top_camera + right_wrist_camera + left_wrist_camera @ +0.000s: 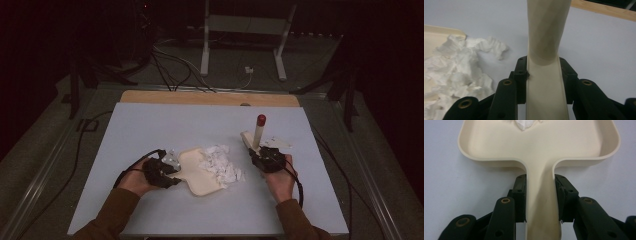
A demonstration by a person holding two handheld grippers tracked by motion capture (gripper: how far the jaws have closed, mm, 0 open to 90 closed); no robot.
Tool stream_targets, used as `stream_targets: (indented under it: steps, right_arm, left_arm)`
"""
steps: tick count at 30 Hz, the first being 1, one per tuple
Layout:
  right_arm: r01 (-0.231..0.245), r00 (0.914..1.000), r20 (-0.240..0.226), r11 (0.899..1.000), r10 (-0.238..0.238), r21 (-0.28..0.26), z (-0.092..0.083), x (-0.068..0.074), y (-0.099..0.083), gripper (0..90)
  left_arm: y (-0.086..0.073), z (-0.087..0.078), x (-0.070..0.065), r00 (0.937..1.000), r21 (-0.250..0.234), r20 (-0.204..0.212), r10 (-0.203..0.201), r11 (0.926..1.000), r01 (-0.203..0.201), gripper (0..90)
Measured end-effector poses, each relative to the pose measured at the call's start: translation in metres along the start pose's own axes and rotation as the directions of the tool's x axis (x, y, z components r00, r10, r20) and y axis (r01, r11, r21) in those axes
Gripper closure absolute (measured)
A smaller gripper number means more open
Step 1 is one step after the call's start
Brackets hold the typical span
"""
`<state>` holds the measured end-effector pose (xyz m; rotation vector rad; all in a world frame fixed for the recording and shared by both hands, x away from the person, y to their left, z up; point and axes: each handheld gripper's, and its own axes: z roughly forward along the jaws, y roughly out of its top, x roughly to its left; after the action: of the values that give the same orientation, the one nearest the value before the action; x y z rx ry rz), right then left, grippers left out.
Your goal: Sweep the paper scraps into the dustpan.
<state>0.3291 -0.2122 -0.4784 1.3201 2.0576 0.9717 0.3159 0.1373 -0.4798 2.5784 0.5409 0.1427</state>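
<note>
Brown sleeves, black hand-held grippers.
Long brown sleeves (111, 216) down to the wrists; left hand-held gripper (172, 176) and right hand-held gripper (256, 154) matte black, built of jointed links with brass-ringed pivot holes (505, 200) and small dark screws (521, 59); black cable (299, 189) trailing from each.

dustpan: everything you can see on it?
The cream plastic dustpan is a shallow, round-cornered tray with a raised rim and a flat, narrow handle. It lies flat on the pale grey table, mouth towards the right gripper. The left gripper is shut on the handle. Torn white paper scraps lie across its open end.
</note>
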Motion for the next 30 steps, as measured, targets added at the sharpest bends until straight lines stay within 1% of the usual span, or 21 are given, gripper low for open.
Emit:
stream_targets:
  steps: [8,13,21,30]
  right_arm:
    - [0.008,0.9998,-0.02,1.0,-0.008,0.004,0.003,0.017,0.005,66.8]
    - [0.018,0.9993,-0.032,1.0,-0.018,0.005,0.005,0.024,0.007,66.8]
    - [0.033,0.9985,-0.043,0.999,-0.033,0.007,0.008,0.033,0.01,66.8]
    - [0.033,0.9979,-0.057,0.999,-0.032,0.009,0.009,0.04,0.012,66.8]
  left_arm:
    - [0.0,0.0,0.0,1.0,0.001,0.0,0.0,1.0,0.0,66.3]
    - [0.0,0.0,0.0,1.0,-0.002,-0.001,-0.004,1.0,0.004,66.3]
    - [0.0,0.0,-0.001,1.0,-0.004,-0.001,-0.007,1.0,0.007,66.3]
    - [0.001,0.001,-0.001,1.0,-0.006,0.0,-0.008,1.0,0.008,66.3]
